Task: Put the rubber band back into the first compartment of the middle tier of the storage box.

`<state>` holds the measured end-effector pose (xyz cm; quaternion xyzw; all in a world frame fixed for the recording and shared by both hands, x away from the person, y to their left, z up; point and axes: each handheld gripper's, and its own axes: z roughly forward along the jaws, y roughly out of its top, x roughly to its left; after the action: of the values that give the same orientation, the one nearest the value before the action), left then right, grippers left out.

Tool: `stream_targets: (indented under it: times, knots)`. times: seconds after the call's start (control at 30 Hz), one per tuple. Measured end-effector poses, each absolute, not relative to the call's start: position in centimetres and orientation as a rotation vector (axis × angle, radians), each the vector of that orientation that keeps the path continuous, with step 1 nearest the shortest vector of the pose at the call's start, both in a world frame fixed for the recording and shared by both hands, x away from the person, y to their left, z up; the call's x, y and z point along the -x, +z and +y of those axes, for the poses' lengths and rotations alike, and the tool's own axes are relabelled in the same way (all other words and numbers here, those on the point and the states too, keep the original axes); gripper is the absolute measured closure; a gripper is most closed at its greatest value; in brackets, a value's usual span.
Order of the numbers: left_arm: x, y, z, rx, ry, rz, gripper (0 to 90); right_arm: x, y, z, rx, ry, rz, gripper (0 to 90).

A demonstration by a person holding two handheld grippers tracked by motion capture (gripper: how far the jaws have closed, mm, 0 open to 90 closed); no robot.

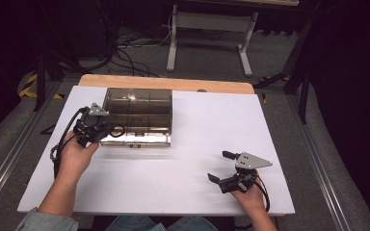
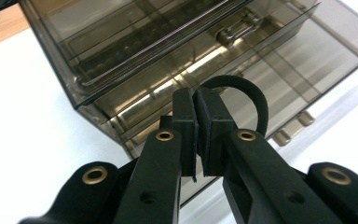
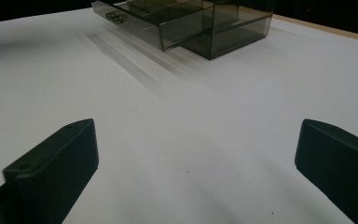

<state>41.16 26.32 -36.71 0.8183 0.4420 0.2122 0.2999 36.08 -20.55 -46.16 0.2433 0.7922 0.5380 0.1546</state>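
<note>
White surface [image 1: 173, 183] fills frame centre. Right gripper [image 1: 221, 168] lower right, fingers wide apart, nothing between. Left gripper [image 1: 107, 131] centre-left, fingers clamped on black ring [image 2: 256, 100] over the open bottom drawer [image 1: 135, 139] of smoky drawer box [image 1: 137, 108], upper centre-left.

One smoky transparent drawer box [image 1: 137, 108] stands on the far left part of one white table [image 1: 197, 139]. Two drawers show in it, one above the other; the lower drawer [image 2: 279, 70] is pulled out toward the near side, and each has one small handle. One black elastic ring [image 2: 242, 91] is pinched at the left. There are two grippers: the left gripper [image 1: 107, 131] by the box and the right gripper [image 1: 220, 166] near right. Two hands hold them. One white-legged desk frame [image 1: 211, 36] stands on the floor beyond.
</note>
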Motion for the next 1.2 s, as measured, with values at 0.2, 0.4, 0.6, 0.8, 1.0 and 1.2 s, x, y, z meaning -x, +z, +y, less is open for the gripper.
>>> stream_targets:
  times: [0.2,0.4,0.6,0.8,1.0,1.2]
  knots:
    - [-41.4,-37.1,26.4,-2.186,0.576,1.192,86.3,-36.1,-46.2,-20.5,-0.693,1.543,2.270,0.0]
    - [-41.7,-37.6,26.5,-2.194,0.579,1.216,86.2,-36.1,-46.2,-20.5,-0.694,1.545,2.267,0.0]
    - [-42.0,-38.0,26.4,-2.221,0.598,1.226,86.2,-36.1,-46.2,-20.5,-0.693,1.544,2.270,0.0]
    - [-42.3,-38.5,26.6,-2.225,0.582,1.239,86.2,-36.1,-46.2,-20.5,-0.692,1.543,2.270,0.0]
    - [-42.6,-38.9,26.7,-2.235,0.575,1.243,86.1,-36.1,-46.2,-20.5,-0.694,1.545,2.267,0.0]
    - [-42.9,-39.3,26.9,-2.238,0.556,1.248,86.1,-36.1,-46.2,-20.5,-0.695,1.543,2.272,0.0]
